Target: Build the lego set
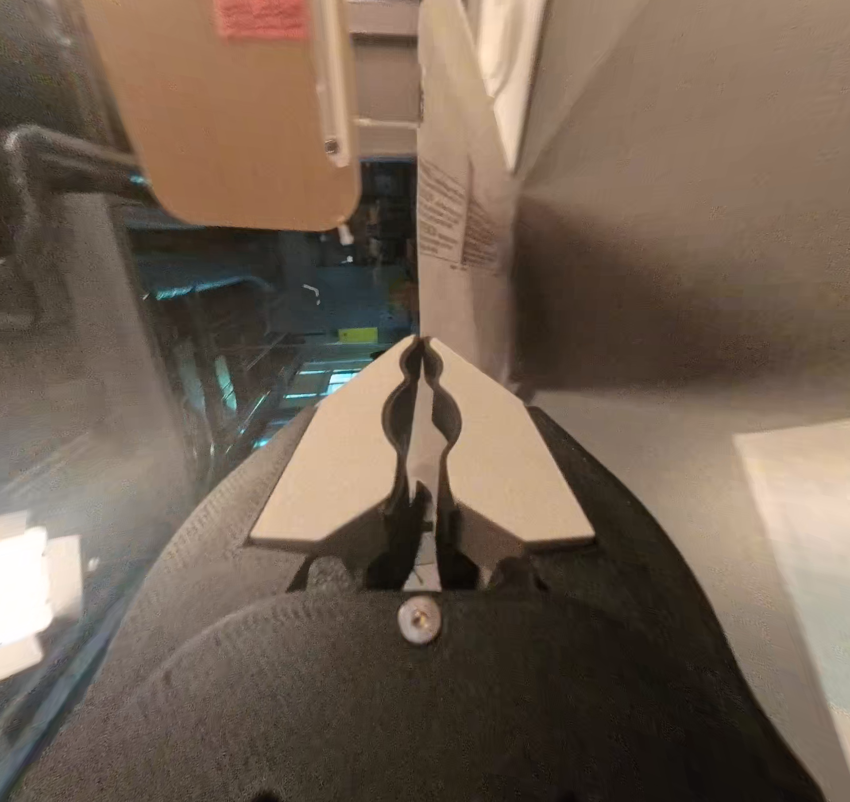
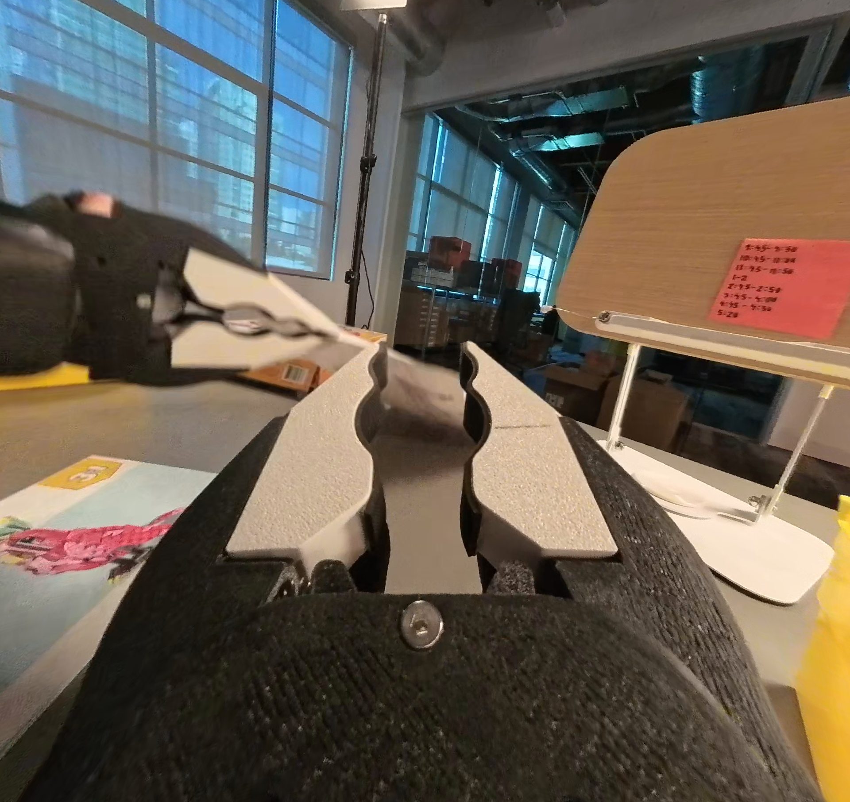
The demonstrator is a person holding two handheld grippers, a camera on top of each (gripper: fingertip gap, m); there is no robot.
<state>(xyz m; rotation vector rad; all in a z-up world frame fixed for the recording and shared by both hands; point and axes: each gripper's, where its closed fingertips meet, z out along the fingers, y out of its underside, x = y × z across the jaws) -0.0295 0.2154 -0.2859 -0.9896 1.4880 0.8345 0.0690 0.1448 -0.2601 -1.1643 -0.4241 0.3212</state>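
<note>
My left gripper is shut on a white paper bag with small print; the bag runs between both pads and stands out past the tips. In the right wrist view the left gripper comes in from the left, tilted and blurred, and the white bag hangs from its tips into the space between my right fingers. My right gripper is open; its pads do not press on the bag. A lego instruction booklet with a pink model on its cover lies on the grey table at the left.
A wooden book stand with a red note on a white base stands at the right; it also shows in the left wrist view. Something yellow sits at the right edge. Cardboard boxes lie at the table's far side. The gap from one gripper's tips to the other's is roughly 12 centimeters.
</note>
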